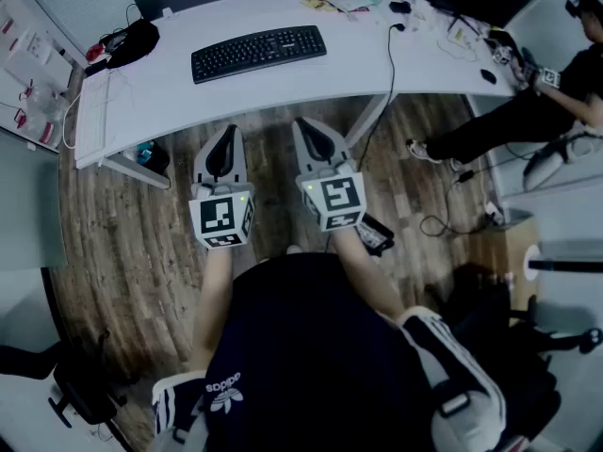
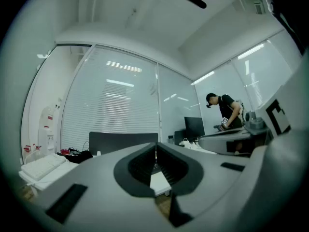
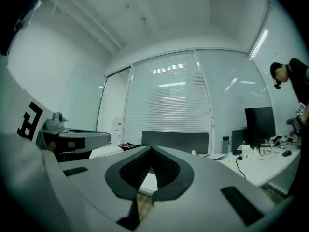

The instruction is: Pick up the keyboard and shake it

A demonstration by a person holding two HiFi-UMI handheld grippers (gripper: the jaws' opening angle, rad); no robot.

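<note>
A black keyboard (image 1: 259, 52) lies on the white desk (image 1: 179, 97) in the head view, toward its middle. Both grippers hang over the wooden floor, in front of the desk's near edge, well short of the keyboard. My left gripper (image 1: 226, 135) is shut with nothing in it; its jaws meet tip to tip in the left gripper view (image 2: 155, 151). My right gripper (image 1: 305, 126) is shut and empty too, with its jaws closed in the right gripper view (image 3: 151, 151). The two stand side by side and point at the desk.
A black bag (image 1: 132, 43) and a white keyboard (image 2: 42, 166) lie at the desk's left end. Cables and small items (image 1: 415, 12) clutter its right end, where a person (image 1: 528, 111) sits. A cable (image 1: 391, 73) hangs over the front edge. A black chair base (image 1: 80, 384) stands lower left.
</note>
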